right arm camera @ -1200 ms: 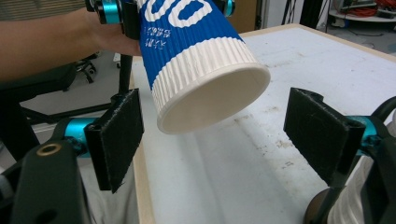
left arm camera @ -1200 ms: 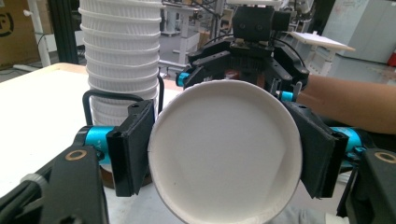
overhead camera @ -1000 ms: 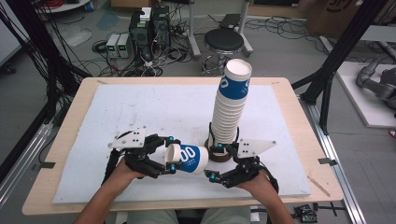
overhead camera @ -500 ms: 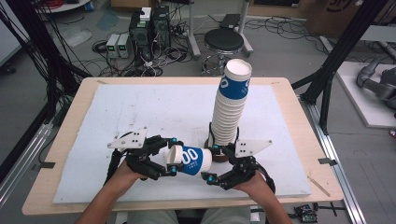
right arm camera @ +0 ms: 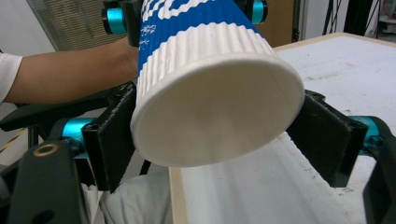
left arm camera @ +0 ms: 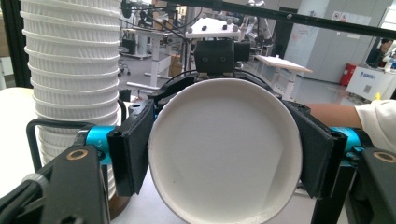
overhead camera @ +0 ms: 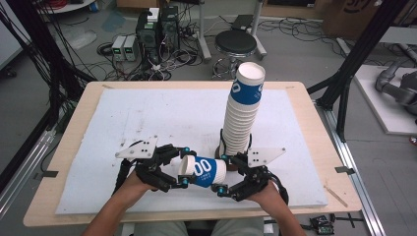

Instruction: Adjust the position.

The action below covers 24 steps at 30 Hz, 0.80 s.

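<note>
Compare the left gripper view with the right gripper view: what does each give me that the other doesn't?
Left gripper view: the cup's open mouth and white inside, with the tall stack of cups beside it. Right gripper view: the cup's closed bottom and blue ribbed wall. Both: that one cup lying between black jaws; the right gripper's jaws have just been closing around it.

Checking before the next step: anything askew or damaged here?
The tall cup stack leans right toward its top instead of standing straight. The single cup lies sideways, held between the left gripper and the right gripper. No dents or spills visible.
</note>
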Each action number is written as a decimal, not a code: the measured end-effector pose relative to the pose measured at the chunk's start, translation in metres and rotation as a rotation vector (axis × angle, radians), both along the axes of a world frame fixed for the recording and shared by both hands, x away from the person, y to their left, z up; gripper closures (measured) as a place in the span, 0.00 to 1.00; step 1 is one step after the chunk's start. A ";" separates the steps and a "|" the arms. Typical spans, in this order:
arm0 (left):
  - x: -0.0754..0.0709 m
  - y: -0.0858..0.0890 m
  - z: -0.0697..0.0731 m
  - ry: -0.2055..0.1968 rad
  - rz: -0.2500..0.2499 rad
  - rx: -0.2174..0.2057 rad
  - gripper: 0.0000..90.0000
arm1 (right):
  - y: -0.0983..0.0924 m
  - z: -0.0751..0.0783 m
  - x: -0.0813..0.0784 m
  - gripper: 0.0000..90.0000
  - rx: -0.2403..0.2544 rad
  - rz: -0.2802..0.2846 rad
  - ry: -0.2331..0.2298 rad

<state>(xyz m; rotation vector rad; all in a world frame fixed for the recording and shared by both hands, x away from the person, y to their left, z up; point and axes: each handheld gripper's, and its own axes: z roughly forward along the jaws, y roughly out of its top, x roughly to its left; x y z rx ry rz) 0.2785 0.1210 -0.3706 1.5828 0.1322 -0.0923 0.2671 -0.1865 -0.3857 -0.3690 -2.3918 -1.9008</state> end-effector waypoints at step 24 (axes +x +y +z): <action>-0.006 0.023 0.007 -0.008 0.111 0.208 0.17 | -0.010 0.019 0.001 0.30 -0.105 -0.020 -0.042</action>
